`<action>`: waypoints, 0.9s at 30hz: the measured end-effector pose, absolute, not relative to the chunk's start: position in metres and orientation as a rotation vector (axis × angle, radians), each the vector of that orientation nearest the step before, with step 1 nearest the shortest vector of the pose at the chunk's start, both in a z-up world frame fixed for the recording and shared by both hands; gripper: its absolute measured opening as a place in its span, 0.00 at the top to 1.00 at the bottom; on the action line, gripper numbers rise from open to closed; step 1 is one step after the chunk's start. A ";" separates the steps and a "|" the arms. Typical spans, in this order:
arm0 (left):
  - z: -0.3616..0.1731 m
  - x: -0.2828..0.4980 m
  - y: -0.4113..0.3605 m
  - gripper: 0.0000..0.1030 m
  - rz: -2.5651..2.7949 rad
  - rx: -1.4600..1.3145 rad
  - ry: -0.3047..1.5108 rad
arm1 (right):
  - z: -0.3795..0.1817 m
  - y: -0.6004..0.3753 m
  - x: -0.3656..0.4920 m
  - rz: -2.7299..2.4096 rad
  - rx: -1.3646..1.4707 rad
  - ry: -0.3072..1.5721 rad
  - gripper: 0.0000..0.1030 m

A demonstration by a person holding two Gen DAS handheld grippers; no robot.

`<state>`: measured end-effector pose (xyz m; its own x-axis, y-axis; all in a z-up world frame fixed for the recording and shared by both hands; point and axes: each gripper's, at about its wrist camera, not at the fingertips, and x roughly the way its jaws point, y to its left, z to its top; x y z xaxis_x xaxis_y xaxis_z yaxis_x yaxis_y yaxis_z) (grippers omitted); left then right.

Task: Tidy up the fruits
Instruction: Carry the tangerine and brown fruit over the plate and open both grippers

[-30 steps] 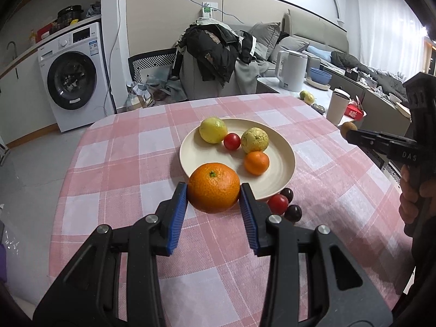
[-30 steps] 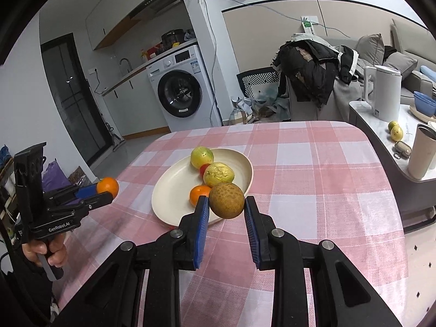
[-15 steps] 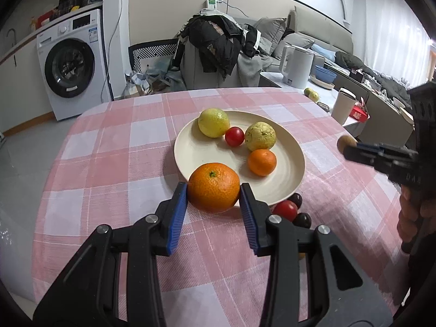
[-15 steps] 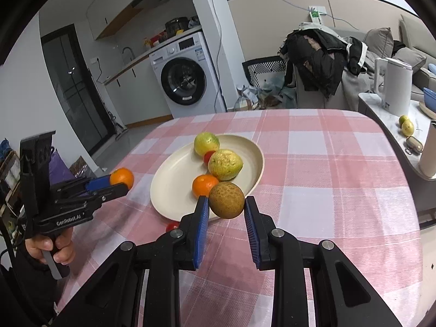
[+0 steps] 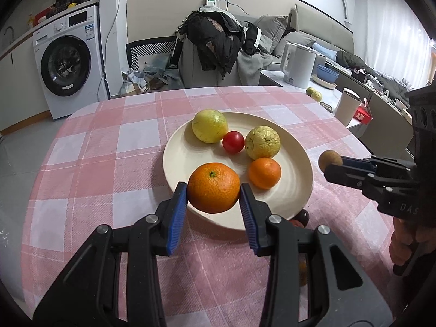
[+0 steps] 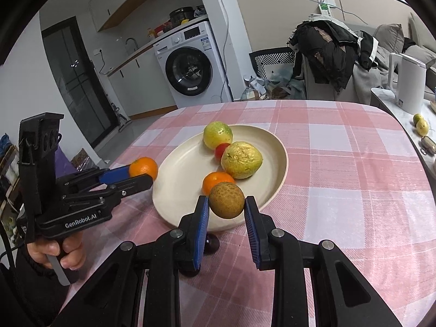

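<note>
My left gripper (image 5: 214, 190) is shut on a large orange (image 5: 214, 188) and holds it over the near rim of the cream plate (image 5: 185, 158). My right gripper (image 6: 226, 205) is shut on a small brown round fruit (image 6: 226, 200) above the plate's (image 6: 177, 190) near edge. On the plate lie a yellow-green fruit (image 5: 209, 126), a red tomato (image 5: 233, 141), a wrinkled yellow fruit (image 5: 262, 142) and a small orange (image 5: 264, 173). In the left wrist view the right gripper (image 5: 331, 162) comes in from the right; in the right wrist view the left gripper (image 6: 141, 170) comes in from the left.
The plate sits on a round table with a pink checked cloth (image 5: 109, 150). Small dark and red fruits (image 5: 299, 218) lie on the cloth just in front of the plate, partly hidden by my fingers. A side table with a kettle (image 5: 298, 65) and a cup (image 5: 347, 106) stands to the right.
Both grippers have moved forward and down toward the plate, each still holding its fruit. The plate and its fruits look larger and nearer in both views.
</note>
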<state>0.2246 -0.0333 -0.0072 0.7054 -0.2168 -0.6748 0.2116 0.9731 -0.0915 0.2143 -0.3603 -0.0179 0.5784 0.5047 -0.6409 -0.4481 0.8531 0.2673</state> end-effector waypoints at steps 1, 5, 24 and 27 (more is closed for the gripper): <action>-0.009 0.227 -0.034 0.65 -0.236 -0.008 0.751 | -0.020 -0.359 0.215 0.553 0.083 0.774 0.73; -0.014 0.233 -0.035 0.65 -0.223 -0.011 0.756 | -0.026 -0.356 0.220 0.539 0.102 0.780 0.73; -0.032 0.239 -0.038 0.65 -0.216 -0.012 0.735 | -0.040 -0.349 0.230 0.510 0.084 0.791 0.73; -0.034 0.238 -0.039 0.65 -0.213 0.000 0.730 | -0.041 -0.350 0.230 0.494 0.074 0.786 0.73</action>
